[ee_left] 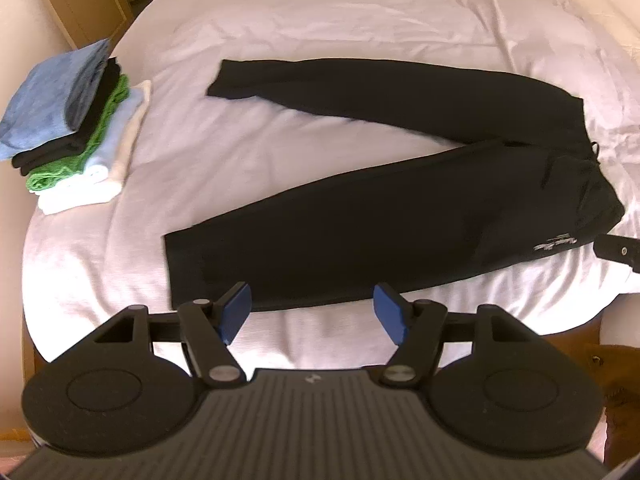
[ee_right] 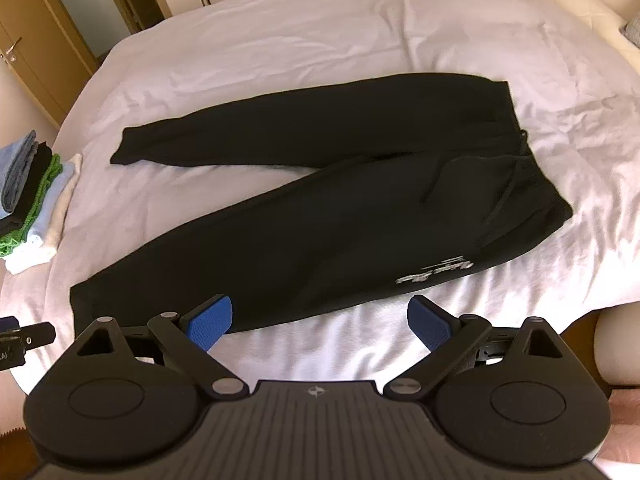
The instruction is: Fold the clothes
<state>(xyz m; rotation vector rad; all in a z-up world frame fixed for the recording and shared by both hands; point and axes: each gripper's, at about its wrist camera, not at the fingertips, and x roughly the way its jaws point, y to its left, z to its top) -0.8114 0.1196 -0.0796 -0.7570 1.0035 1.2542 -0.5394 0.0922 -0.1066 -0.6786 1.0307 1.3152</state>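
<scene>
Black trousers [ee_left: 400, 184] lay spread flat on the white bed [ee_left: 320, 20], legs pointing left, waistband right. The left tool [ee_left: 314, 314] and right tool [ee_right: 320, 324] hovered level above the near edge, jaws released and empty. Folded clothes [ee_left: 76, 120] were stacked far left.

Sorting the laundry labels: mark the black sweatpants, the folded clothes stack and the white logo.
black sweatpants [ee_right: 320, 216]: right wrist view, near leg's thigh.
folded clothes stack [ee_left: 44, 96]: left wrist view, blue top garment.
white logo [ee_right: 434, 272]: right wrist view, lettering near the hip.
</scene>
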